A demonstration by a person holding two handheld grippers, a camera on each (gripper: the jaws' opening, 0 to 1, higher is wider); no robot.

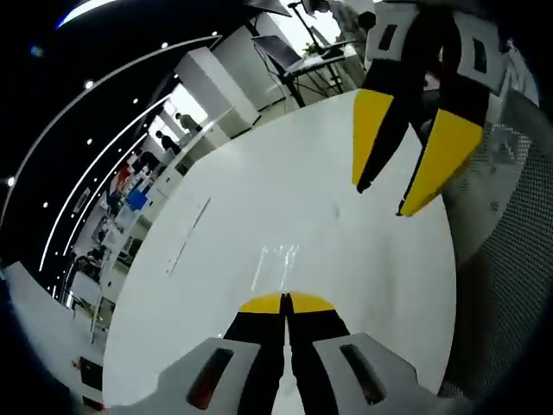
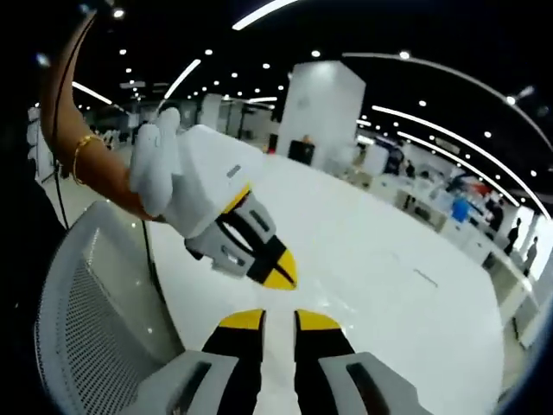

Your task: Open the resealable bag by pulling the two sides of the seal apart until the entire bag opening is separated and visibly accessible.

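The resealable bag (image 1: 276, 264) is a clear film, seen only as faint glints, lying flat on the white table (image 1: 259, 199) just ahead of my left gripper (image 1: 285, 303). That gripper's yellow-tipped jaws are pressed together; whether they pinch the bag's edge I cannot tell. My right gripper (image 1: 380, 199) hangs above the table at upper right, jaws apart and empty, well clear of the bag. In the right gripper view my right gripper (image 2: 280, 322) stands open, and my left gripper (image 2: 281, 270), held in a white-gloved hand (image 2: 155, 164), hovers shut just beyond it.
A grey mesh chair back (image 1: 510, 216) stands against the table's edge, seen again as the chair back (image 2: 95, 311) beside the table (image 2: 389, 277). A thin dark strip (image 1: 188, 235) lies on the tabletop. People and desks (image 1: 130, 186) stand far off in the hall.
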